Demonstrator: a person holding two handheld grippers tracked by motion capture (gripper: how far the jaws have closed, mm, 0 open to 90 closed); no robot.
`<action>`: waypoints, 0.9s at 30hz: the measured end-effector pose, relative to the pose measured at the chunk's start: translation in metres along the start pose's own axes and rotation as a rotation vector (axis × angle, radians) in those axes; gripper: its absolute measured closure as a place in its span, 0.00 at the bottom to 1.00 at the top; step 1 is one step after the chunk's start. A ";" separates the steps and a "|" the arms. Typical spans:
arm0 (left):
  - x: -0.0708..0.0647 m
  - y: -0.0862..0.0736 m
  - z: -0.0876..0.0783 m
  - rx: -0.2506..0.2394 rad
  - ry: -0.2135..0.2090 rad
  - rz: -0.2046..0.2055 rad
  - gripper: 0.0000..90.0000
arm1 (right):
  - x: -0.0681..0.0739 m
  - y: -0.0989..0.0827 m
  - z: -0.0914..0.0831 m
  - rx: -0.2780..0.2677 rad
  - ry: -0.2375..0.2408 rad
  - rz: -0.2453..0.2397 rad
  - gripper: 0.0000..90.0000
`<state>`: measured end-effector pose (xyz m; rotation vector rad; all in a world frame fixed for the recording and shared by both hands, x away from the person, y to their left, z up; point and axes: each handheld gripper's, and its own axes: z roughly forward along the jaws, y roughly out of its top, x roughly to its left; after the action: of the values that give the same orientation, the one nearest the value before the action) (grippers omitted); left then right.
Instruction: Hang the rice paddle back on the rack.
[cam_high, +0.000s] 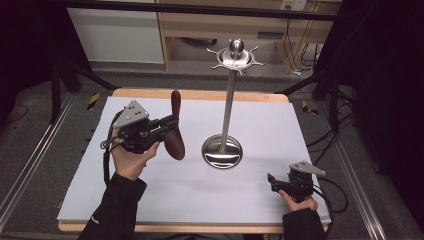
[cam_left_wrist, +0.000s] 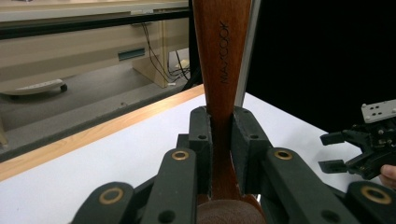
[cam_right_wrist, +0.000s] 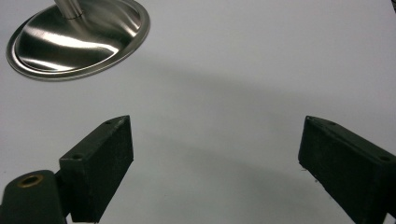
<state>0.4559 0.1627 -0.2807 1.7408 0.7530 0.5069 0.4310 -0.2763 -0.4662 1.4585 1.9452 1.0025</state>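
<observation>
Wooden spoon (cam_high: 175, 131) – smooth, slim handle clamped in left gripper (cam_high: 167, 125) fingers (cam_left_wrist: 201, 140).

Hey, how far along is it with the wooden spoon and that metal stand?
Done: the left claw is shut on the wooden spoon and holds it upright above the white table. In hand: carrying it, seemingly toward the metal stand. Left: nothing hangs on the stand's hooks yet. The right claw rests open near the stand's base.
</observation>
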 end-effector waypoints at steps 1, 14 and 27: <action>-0.001 0.002 0.001 -0.005 -0.003 0.007 0.87 | 0.000 0.000 0.000 -0.001 0.000 -0.006 0.12; -0.008 0.024 0.009 -0.010 -0.021 0.016 0.87 | -0.001 0.000 0.000 -0.006 0.002 -0.009 0.12; -0.010 0.042 0.020 -0.005 -0.046 0.039 0.87 | -0.001 0.000 0.000 -0.005 0.001 -0.006 0.12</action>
<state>0.4720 0.1347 -0.2464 1.7594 0.6862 0.4930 0.4315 -0.2770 -0.4663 1.4487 1.9450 1.0053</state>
